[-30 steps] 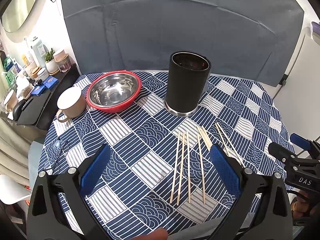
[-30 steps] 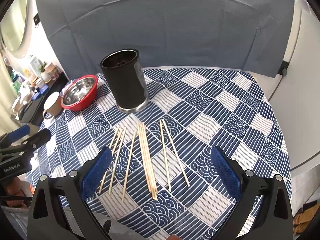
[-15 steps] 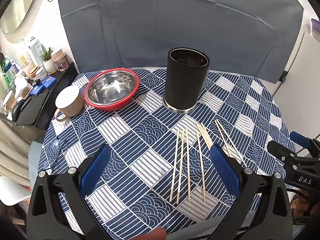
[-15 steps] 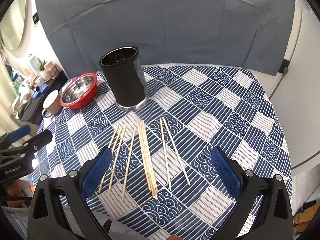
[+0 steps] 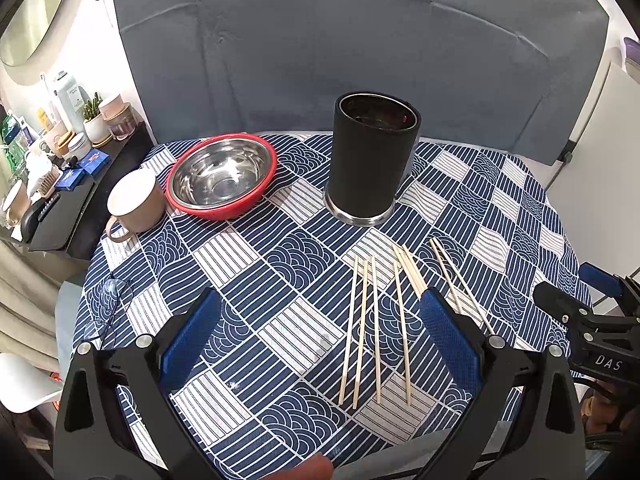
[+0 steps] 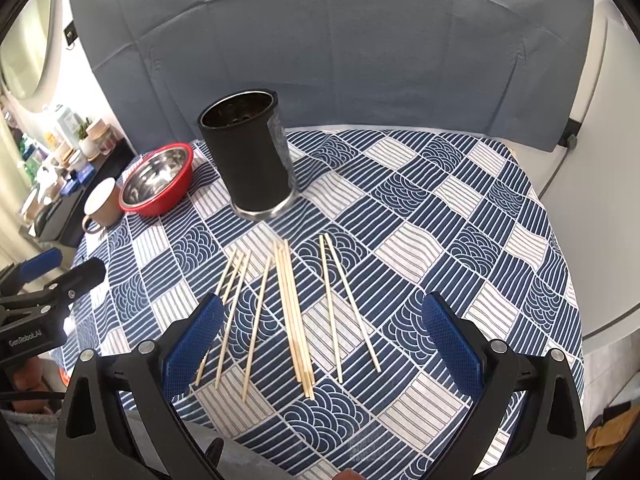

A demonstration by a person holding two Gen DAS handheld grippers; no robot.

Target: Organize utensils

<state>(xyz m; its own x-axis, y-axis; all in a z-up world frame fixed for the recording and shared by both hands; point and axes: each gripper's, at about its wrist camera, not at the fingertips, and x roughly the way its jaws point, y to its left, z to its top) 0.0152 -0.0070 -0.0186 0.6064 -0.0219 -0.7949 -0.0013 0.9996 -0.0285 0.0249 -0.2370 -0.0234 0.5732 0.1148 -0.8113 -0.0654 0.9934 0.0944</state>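
Several wooden chopsticks [image 5: 376, 324] lie loose, roughly side by side, on the blue patterned tablecloth [image 5: 248, 272]; they also show in the right wrist view [image 6: 294, 312]. A tall black cylindrical holder [image 5: 374, 158] stands upright behind them, also in the right wrist view [image 6: 252, 160]. My left gripper [image 5: 320, 344] is open and empty, held above the near table edge, left of the chopsticks. My right gripper [image 6: 320, 344] is open and empty, above the near ends of the chopsticks.
A steel bowl with a red rim [image 5: 222, 176] and a beige mug [image 5: 136, 204] stand at the back left. A side shelf with bottles and jars [image 5: 52, 148] is beyond the table's left edge. A grey-blue backdrop [image 5: 360, 60] stands behind the table.
Both grippers have drifted slightly; the holder and chopsticks sit a little higher in the left view. Nothing on the table has moved and both grippers stay open.
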